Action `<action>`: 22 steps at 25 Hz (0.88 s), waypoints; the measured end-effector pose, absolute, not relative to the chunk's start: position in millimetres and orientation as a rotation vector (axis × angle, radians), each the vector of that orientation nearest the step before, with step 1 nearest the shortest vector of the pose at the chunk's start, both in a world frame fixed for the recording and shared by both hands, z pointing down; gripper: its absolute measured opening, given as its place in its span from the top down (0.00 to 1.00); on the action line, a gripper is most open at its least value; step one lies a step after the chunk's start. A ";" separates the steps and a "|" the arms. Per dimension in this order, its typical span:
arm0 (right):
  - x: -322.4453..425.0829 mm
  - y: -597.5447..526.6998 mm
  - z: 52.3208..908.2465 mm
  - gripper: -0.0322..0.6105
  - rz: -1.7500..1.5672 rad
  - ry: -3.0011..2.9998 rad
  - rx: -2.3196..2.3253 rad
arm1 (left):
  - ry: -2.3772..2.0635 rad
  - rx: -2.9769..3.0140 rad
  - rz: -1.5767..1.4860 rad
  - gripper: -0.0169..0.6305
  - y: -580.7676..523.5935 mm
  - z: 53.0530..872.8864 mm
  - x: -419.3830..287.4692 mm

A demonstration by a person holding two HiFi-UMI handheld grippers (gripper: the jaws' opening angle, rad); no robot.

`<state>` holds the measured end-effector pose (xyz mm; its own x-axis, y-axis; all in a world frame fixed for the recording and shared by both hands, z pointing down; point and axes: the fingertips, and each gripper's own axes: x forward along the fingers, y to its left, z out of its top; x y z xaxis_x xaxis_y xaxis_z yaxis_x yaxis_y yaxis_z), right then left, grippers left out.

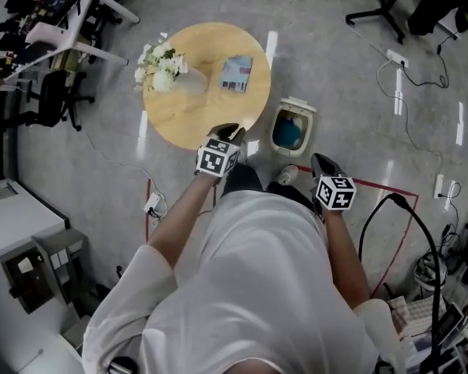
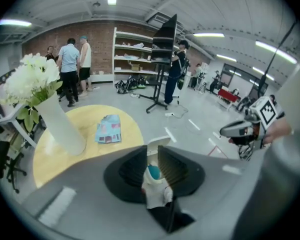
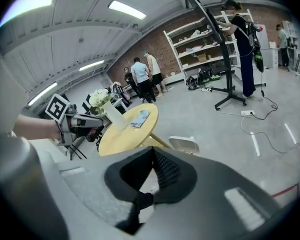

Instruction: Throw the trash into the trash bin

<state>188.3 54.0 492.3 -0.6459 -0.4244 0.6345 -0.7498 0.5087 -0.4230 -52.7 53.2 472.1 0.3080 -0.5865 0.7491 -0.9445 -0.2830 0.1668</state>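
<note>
The white trash bin (image 1: 281,140) stands on the floor right of the round yellow table (image 1: 179,111), lid up, something blue inside. A flat blue and pink packet (image 1: 236,74) lies on the table. My left gripper (image 1: 230,131) hangs over the table's near edge. Its jaws stand a little apart, and through the gap I see the trash bin (image 2: 152,173). Whether the white shape (image 2: 157,194) below it is trash I cannot tell. My right gripper (image 1: 321,162) is shut and empty, near the bin's right side. Its tips (image 3: 151,150) meet.
A white vase of white flowers (image 1: 162,70) stands on the table's left part. A grey shoe (image 1: 287,174) rests at the bin's near side. Red tape (image 1: 390,189) marks the floor. Cables, office chairs and desks ring the area. People stand far off by shelves.
</note>
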 end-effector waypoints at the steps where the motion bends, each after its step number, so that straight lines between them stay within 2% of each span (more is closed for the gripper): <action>1: 190.0 53.9 493.6 0.96 0.964 -2.296 0.961 | -1.359 1.975 0.782 0.85 51.2 472.2 -55.5; 10: 183.9 39.8 496.3 0.96 0.988 -2.254 1.019 | -1.283 2.002 0.988 0.75 16.5 497.6 -81.7; 15: 174.3 37.5 491.3 0.96 1.006 -2.213 1.073 | -1.235 2.003 1.124 0.64 -12.6 533.0 -101.6; 22: 167.2 28.3 488.9 0.96 1.018 -2.160 1.145 | -1.165 1.985 1.219 0.63 -37.7 574.6 -118.0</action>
